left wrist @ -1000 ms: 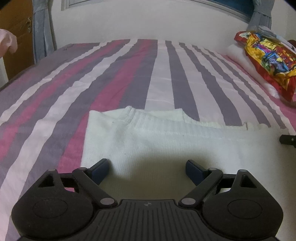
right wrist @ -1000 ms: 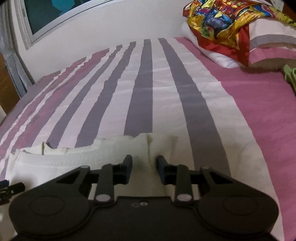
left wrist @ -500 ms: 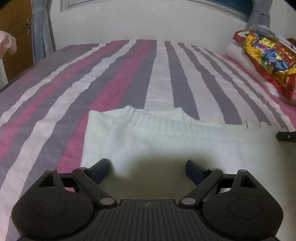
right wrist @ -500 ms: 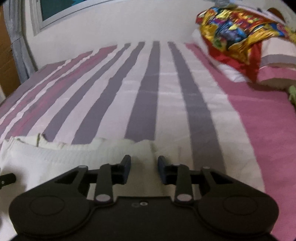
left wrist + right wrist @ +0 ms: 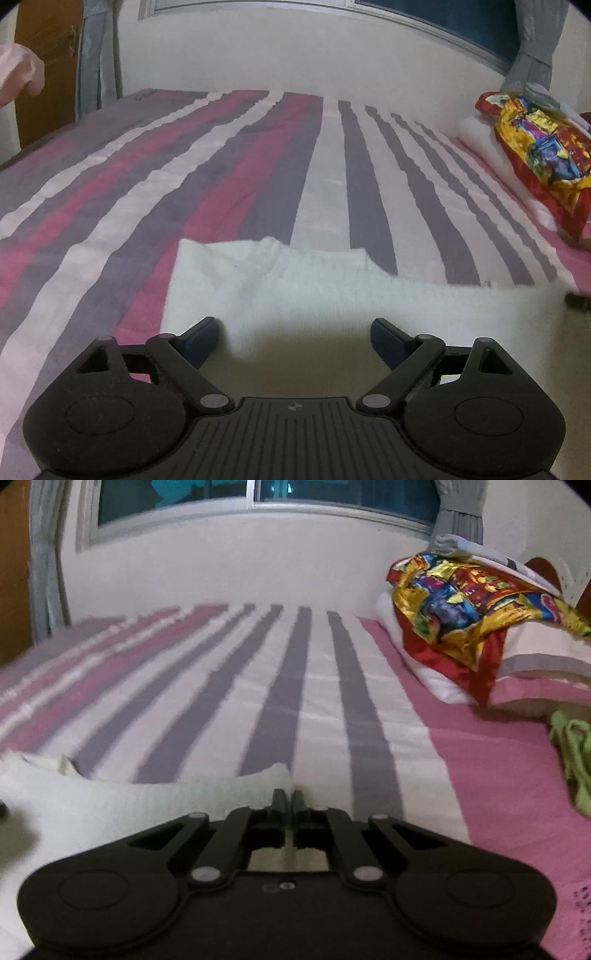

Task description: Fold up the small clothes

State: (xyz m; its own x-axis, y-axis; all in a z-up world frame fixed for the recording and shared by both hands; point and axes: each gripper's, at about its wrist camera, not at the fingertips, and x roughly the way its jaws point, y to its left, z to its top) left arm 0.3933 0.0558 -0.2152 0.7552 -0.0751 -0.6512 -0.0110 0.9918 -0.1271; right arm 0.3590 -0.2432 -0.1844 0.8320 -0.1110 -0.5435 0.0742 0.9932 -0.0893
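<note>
White knitted garment is laid flat on striped bedsheet, unfolded; its right edge is pinched by right gripper, left gripper is spread wide, empty.

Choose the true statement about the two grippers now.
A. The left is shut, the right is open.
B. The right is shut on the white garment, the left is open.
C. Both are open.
B: the right gripper pinches the white garment's edge; the left gripper stands wide open over it.
</note>
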